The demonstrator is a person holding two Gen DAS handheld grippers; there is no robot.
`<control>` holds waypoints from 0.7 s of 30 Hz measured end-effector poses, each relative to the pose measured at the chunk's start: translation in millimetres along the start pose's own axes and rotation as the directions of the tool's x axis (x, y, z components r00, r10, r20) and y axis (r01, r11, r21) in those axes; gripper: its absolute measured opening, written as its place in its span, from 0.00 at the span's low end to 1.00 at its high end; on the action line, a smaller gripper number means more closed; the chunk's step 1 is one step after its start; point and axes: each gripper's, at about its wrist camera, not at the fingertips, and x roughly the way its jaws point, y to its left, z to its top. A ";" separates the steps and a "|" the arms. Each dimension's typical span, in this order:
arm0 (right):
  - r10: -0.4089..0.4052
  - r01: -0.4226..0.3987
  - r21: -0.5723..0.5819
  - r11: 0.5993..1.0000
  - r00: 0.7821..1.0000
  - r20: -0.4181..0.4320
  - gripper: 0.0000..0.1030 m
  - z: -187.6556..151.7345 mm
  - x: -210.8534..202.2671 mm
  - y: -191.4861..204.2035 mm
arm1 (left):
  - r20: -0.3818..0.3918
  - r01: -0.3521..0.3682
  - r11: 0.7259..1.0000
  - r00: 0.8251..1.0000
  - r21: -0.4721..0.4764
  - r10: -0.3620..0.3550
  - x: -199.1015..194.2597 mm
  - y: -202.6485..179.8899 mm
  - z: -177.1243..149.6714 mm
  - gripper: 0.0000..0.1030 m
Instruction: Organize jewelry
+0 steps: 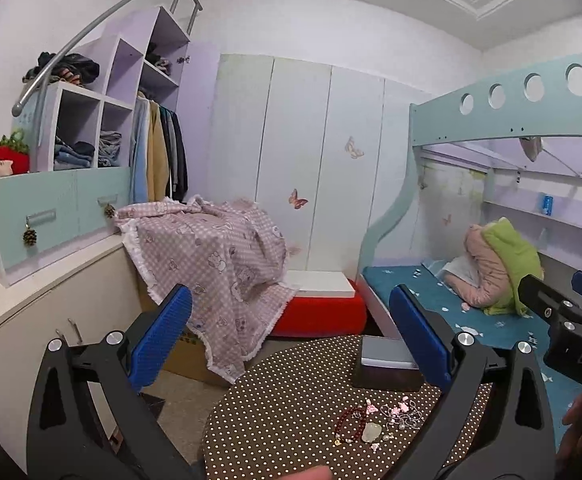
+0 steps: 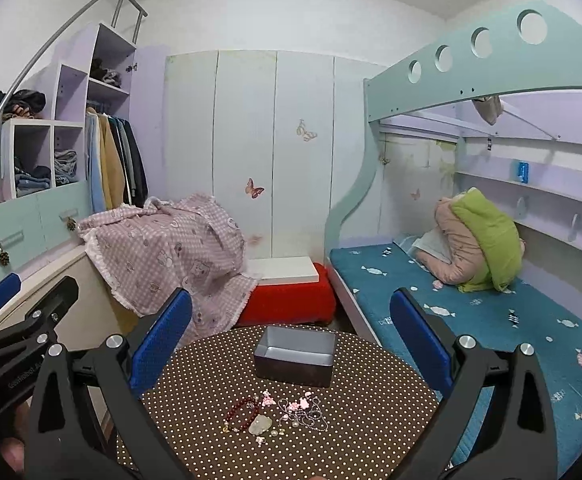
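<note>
Left gripper [image 1: 291, 332]: spread, empty, above table | Right gripper [image 2: 291, 332]: spread, empty | Jewelry [image 2: 277, 414]: loose heap on dotted table [image 2: 371, 432], red bead bracelet [image 2: 243, 412] leftmost | Box [image 2: 295, 356]: open, just behind heap.

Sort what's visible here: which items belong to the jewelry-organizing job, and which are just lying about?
Job: red bead bracelet, pale stone pendant, pink-charm chain tangle, open grey box.
Lying about: checked blanket, green-and-pink bedding, hanging clothes.
</note>
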 end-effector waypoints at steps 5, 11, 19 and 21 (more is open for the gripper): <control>0.007 -0.007 0.018 1.000 1.000 0.004 0.93 -1.5 7.8 -10.9 | -0.002 -0.002 1.000 1.000 0.019 0.002 4.7 -10.8 -1.3 0.95; -0.001 0.001 0.021 1.000 1.000 -0.012 0.93 -4.2 21.4 -14.9 | -0.034 0.019 0.999 0.999 0.039 -0.018 24.1 -15.4 -4.2 0.95; -0.024 0.025 0.027 0.999 0.998 -0.055 0.93 -9.8 42.3 -12.7 | -0.082 0.046 0.998 0.996 0.039 -0.042 55.7 -8.5 -10.1 0.95; -0.026 0.027 0.024 0.999 0.997 -0.067 0.93 -10.8 49.1 -12.4 | -0.095 0.046 0.998 0.995 0.038 -0.042 63.0 -6.4 -14.6 0.95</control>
